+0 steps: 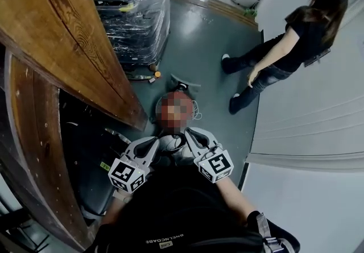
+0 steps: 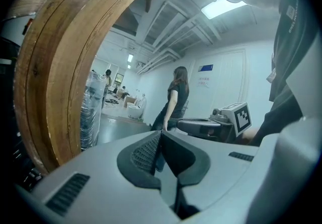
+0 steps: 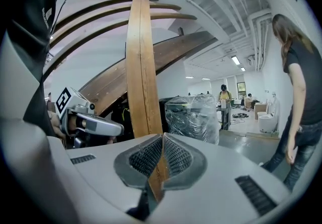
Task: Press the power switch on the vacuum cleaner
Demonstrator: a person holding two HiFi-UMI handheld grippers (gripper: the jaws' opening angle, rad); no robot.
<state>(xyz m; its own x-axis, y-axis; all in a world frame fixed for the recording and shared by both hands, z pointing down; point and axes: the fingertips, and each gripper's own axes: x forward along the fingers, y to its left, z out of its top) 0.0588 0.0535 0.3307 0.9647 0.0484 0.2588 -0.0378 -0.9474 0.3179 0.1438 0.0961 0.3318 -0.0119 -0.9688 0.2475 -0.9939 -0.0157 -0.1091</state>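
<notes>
While the person [image 1: 182, 212] holds both tools close in front of the body, the left gripper [image 1: 152, 145] and right gripper [image 1: 191, 134] point down toward a round reddish canister vacuum cleaner [image 1: 177, 93]. It sits on the dark grey floor [image 1: 199, 47] just ahead of their tips (a mosaic patch covers most of it, so no switch can be made out). In the left gripper view the ribbed pads [image 2: 146, 152] meet at the tips with nothing between them. The right gripper view shows its pads pressed together too, empty. Big curved brown wooden beams [image 1: 85, 47] rise on the left, with a pallet stack wrapped in clear plastic film [image 1: 133, 7] beyond. A bystander in black top and jeans [image 1: 296, 41] stands well apart, by the white wall [image 1: 318, 121].
</notes>
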